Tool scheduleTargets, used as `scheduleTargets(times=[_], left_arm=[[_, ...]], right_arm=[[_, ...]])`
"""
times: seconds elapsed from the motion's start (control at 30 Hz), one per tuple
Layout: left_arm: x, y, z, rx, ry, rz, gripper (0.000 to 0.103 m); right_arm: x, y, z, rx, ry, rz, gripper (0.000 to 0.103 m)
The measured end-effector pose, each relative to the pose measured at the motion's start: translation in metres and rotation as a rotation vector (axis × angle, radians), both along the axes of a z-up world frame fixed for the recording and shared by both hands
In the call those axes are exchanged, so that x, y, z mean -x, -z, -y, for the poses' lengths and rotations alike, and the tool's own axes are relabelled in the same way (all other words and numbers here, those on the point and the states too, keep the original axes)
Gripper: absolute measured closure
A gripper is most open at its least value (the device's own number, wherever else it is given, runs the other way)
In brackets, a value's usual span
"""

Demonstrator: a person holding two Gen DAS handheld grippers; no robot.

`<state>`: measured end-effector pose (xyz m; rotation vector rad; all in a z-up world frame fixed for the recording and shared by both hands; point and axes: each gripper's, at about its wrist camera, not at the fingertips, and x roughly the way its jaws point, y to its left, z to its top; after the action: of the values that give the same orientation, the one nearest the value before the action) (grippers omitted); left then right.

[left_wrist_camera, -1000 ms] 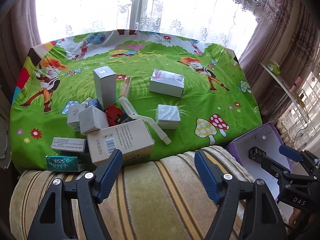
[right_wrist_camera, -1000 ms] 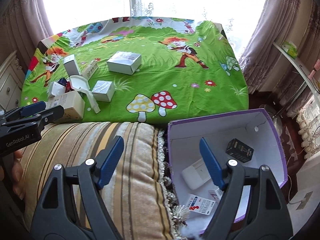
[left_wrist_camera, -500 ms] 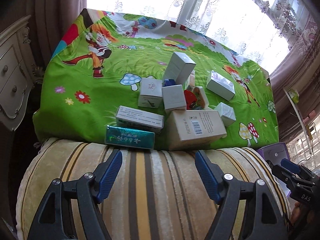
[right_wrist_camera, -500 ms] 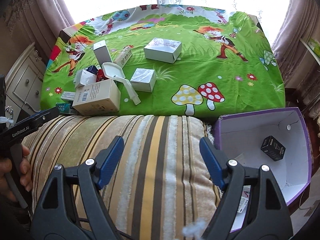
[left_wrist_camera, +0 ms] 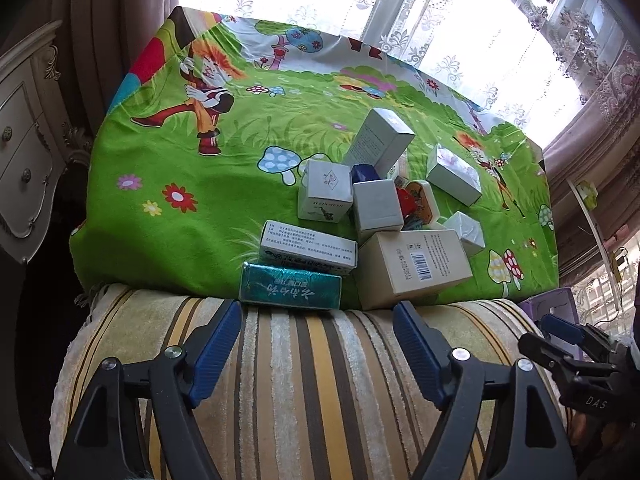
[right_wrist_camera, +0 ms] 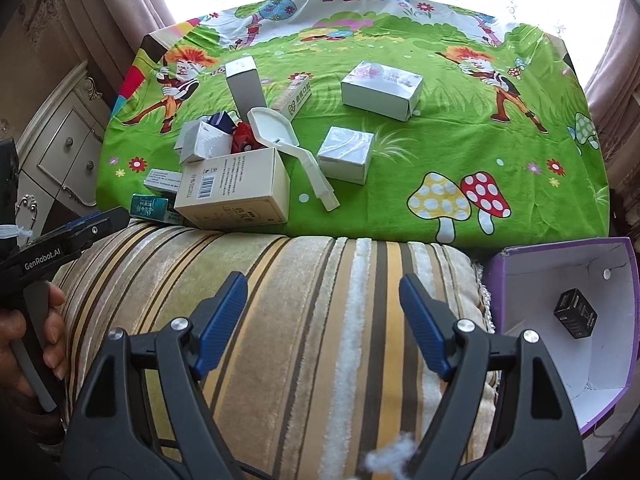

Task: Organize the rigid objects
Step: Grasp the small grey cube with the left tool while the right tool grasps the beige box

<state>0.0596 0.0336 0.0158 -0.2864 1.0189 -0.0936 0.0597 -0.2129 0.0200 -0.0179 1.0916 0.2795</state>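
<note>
A pile of small boxes lies on the green cartoon cloth (left_wrist_camera: 208, 208): a teal box (left_wrist_camera: 290, 286) at the near edge, a printed white box (left_wrist_camera: 308, 247), a large cream box with a barcode (left_wrist_camera: 414, 266) (right_wrist_camera: 236, 188), two small white cubes (left_wrist_camera: 326, 196) and a tall grey box (left_wrist_camera: 380, 142). My left gripper (left_wrist_camera: 318, 346) is open and empty just short of the teal box. My right gripper (right_wrist_camera: 322, 326) is open and empty over the striped cushion (right_wrist_camera: 304, 304). A purple box (right_wrist_camera: 568, 320) at the right holds a black cube (right_wrist_camera: 575, 313).
A white scoop (right_wrist_camera: 288, 144), a silver cube (right_wrist_camera: 347, 154) and a flat white box (right_wrist_camera: 382, 89) lie further back on the cloth. A carved white dresser (left_wrist_camera: 24, 148) stands at the left. Curtains and a bright window are behind the bed.
My left gripper has swung left and closer to the teal box. My right gripper has moved left, away from the purple box, which now sits at the right edge. Both stay open.
</note>
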Motion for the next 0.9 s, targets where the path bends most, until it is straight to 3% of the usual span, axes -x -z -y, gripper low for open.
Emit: scheduleTargets(times=[0.33, 0.47, 0.9], left_arm=[[-0.052, -0.002, 0.007, 0.166, 0.052, -0.041, 0.024], [-0.074, 0.005, 0.005, 0.230, 0.030, -0.071, 0.024], [-0.105, 0.024, 0.014, 0.220, 0.037, -0.114, 0.025]], right_arm=[[-0.021, 0.006, -0.040, -0.004, -0.064, -0.012, 0.015], [-0.032, 0.011, -0.052, -0.039, -0.077, -0.038, 0.014], [-0.052, 0.024, -0.084, -0.045, -0.110, -0.072, 0.008]])
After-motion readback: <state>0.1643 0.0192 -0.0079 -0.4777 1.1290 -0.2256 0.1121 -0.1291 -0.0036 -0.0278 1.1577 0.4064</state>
